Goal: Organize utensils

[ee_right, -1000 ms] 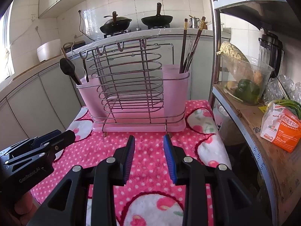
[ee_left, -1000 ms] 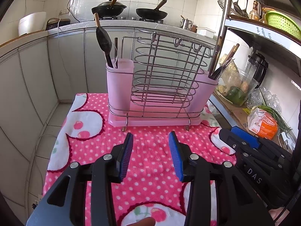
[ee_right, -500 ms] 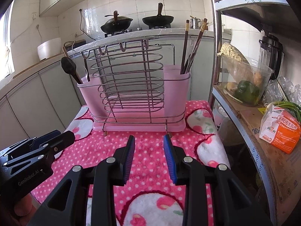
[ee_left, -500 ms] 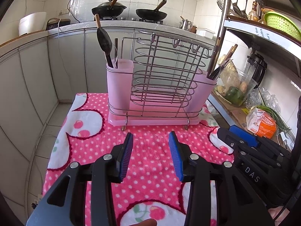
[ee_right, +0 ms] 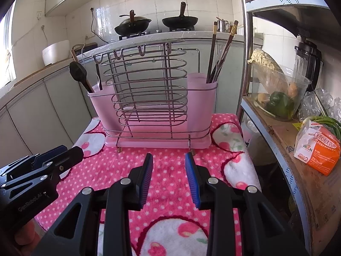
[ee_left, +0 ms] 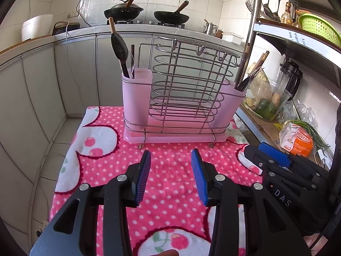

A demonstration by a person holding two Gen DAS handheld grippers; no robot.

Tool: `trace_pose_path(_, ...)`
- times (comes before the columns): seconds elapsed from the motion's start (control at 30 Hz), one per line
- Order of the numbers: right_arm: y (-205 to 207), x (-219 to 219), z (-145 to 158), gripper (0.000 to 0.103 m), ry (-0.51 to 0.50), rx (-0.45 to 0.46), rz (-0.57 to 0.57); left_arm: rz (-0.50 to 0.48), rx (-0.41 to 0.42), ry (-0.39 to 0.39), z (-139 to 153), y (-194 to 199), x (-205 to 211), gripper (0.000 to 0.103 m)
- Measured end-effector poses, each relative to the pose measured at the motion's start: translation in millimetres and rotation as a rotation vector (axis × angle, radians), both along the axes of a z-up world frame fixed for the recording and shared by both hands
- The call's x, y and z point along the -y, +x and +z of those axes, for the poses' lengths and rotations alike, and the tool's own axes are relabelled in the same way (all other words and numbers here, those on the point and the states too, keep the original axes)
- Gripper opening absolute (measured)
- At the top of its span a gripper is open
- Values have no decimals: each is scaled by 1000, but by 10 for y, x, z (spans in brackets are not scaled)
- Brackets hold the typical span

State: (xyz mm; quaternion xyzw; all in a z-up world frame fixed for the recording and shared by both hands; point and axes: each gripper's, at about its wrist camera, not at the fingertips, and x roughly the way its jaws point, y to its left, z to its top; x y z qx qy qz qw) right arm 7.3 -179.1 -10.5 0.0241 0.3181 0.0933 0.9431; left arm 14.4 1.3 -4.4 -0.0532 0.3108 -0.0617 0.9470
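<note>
A pink utensil holder with a wire rack (ee_left: 181, 98) (ee_right: 149, 106) stands at the far end of a pink polka-dot cloth (ee_left: 170, 170) (ee_right: 170, 166). A black spoon (ee_left: 119, 49) (ee_right: 78, 74) and a metal utensil stick out of its left cup. Chopsticks (ee_right: 221, 51) (ee_left: 253, 74) stand in its right cup. My left gripper (ee_left: 170, 155) hovers open over the cloth in front of the holder, nothing between its blue pads. My right gripper (ee_right: 169, 159) is likewise open and empty. Each gripper shows at the edge of the other's view.
A metal shelf unit (ee_right: 277, 132) stands right of the cloth, holding a bowl of vegetables (ee_right: 277, 93), an orange carton (ee_right: 317, 149) and a blender (ee_right: 309, 57). Grey cabinets and a counter with two woks (ee_left: 170, 17) lie behind. Floor tiles drop off left of the cloth.
</note>
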Motion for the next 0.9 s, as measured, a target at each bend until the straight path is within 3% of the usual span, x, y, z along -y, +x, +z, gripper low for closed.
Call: trace_pose_path(0.9,13,16,-49,32,0,-3,-7,-12,1,11,-20,-10,23,40)
